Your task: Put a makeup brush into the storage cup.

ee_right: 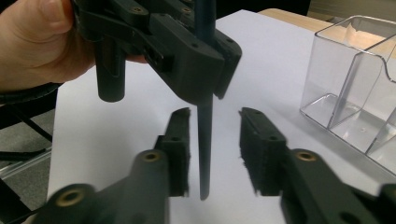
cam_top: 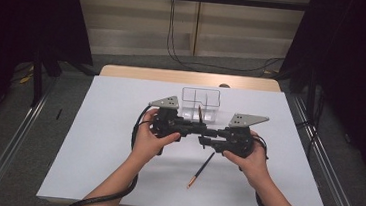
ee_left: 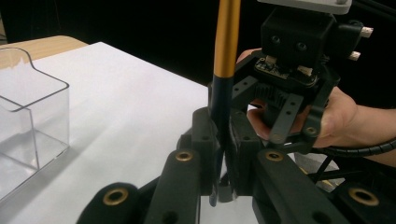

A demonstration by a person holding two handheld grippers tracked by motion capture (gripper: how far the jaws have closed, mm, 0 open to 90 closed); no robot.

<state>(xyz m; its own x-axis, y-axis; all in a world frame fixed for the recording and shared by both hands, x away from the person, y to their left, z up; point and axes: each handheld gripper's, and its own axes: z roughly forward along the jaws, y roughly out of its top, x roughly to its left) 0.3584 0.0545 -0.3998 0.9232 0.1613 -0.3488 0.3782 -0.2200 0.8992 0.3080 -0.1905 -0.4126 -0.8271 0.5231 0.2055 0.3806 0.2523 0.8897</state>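
Observation:
A dark blue pencil with a gold upper half (ee_left: 226, 46) stands upright above the table's middle, and my left gripper (ee_left: 223, 140) is shut on its dark lower part. In the high view the pencil (cam_top: 200, 113) rises between the two grippers, which face each other tip to tip. My right gripper (ee_right: 215, 116) is open; its pads stand on either side of the pencil's lower end (ee_right: 204, 154) with a gap on both sides. The left gripper (ee_right: 205, 70) shows just above it, clamped on the shaft. A second pencil (cam_top: 200, 170) lies flat on the white table top in front of the hands.
A clear plastic organiser with compartments (cam_top: 200, 103) stands just behind the grippers, seen also as the clear organiser (ee_right: 345, 74) at the right gripper's right. The white table top (cam_top: 107, 141) ends in a wooden strip at the back. Metal rails run along both sides.

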